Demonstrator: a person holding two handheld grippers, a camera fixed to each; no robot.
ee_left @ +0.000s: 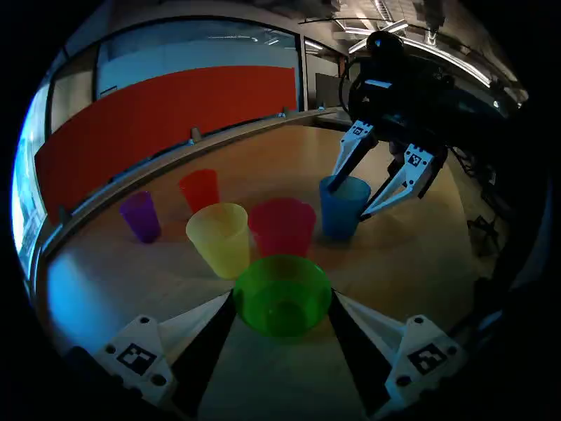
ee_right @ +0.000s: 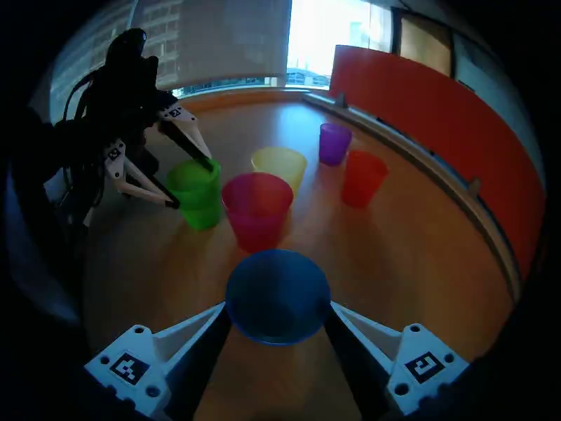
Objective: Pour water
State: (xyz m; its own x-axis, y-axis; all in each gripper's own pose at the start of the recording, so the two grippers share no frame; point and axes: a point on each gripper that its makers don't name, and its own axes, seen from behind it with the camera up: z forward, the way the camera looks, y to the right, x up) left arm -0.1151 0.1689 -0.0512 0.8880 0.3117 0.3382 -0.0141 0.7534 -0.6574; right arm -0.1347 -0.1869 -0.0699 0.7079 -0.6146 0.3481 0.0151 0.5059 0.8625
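Left tool (ee_left: 281,298): your fingers are clamped on either side of the green cup (ee_left: 282,281), just under its rim, with the mouth facing up. From the right gripper view the cup looks upright with its base on the table (ee_right: 421,281).

Right tool (ee_right: 278,306): the same hold on the blue cup (ee_right: 278,291), one finger pressing each side. The left gripper view shows it upright on the table, just beside the red cup (ee_left: 282,228).

Between your two cups stand the red cup and the yellow cup (ee_left: 219,238). The orange cup (ee_left: 200,189) and purple cup (ee_left: 140,216) are farther back, near the table's raised edge.

Water: none can be made out in either cup. The walls are tinted and the light is dim, so you cannot tell which cup is the full one.

Progress, as a judgement: both grasps look made, and nothing is lifted or tilted. The lift, lining one rim up over the other, and the pour itself are all left to do. The red cup stands close, so lift clear of it before you tilt.
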